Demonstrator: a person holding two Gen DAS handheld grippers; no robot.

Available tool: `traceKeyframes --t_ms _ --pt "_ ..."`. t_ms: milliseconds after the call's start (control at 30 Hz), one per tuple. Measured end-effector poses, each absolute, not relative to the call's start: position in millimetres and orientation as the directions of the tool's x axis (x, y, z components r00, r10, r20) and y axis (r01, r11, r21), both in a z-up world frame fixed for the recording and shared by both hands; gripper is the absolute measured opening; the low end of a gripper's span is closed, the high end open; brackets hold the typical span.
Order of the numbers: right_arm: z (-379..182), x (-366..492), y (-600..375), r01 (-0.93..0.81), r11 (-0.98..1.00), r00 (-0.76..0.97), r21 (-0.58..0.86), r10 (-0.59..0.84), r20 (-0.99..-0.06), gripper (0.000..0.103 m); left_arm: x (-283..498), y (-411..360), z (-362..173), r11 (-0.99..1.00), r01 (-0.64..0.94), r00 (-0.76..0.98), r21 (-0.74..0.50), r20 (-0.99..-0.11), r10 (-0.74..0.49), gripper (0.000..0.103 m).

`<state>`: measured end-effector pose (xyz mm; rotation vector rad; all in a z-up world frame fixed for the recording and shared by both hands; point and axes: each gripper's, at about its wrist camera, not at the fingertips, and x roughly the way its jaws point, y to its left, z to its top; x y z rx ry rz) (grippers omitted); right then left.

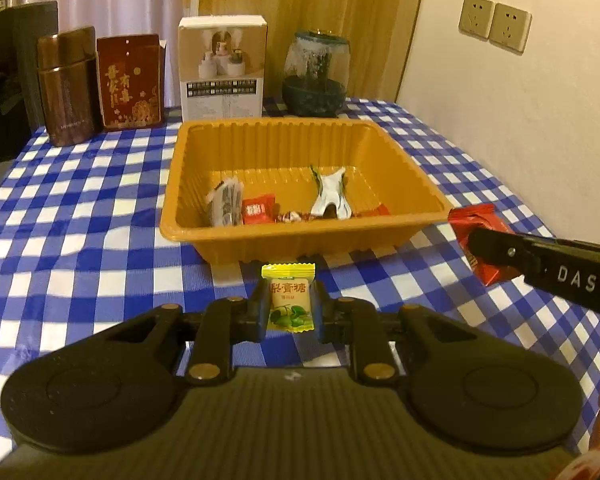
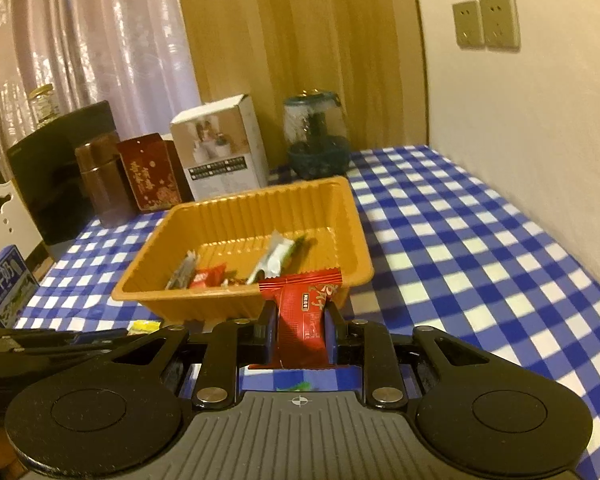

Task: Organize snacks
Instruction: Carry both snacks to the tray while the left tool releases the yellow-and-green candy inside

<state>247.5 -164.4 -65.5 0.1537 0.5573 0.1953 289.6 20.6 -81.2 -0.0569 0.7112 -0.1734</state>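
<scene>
My left gripper (image 1: 288, 300) is shut on a yellow-green wrapped candy (image 1: 289, 300), held above the checked cloth just in front of the orange tray (image 1: 300, 240). My right gripper (image 2: 300, 320) is shut on a red snack packet (image 2: 300, 312), near the tray's front right corner; the same red packet (image 1: 480, 236) and gripper arm show at the right in the left wrist view. The orange tray (image 2: 228, 300) holds several wrapped snacks: a dark-and-white packet (image 1: 224, 204), a small red one (image 1: 258, 210) and a white-green one (image 1: 330, 196).
Behind the tray stand a brown canister (image 1: 66, 88), a red box (image 1: 130, 80), a white box (image 1: 222, 68) and a glass jar (image 1: 316, 74). A wall runs along the table's right side. A blue milk carton (image 2: 4, 288) sits at the far left edge.
</scene>
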Motion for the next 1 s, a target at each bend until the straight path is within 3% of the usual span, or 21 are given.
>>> traceKeyframes --t_ms 533,1000 --pt "-49 295 -160 -0.157 0.966 0.862 0.206 0.236 -0.449 0.024 315 21 -63 0.985 0.139 0.778 -0.107 -0.604 -0.175 0.019" --pt "-50 341 -156 -0.15 0.951 0.858 0.269 0.261 -0.443 0.024 357 48 -51 0.979 0.097 0.814 -0.178 -0.552 -0.18 0.019"
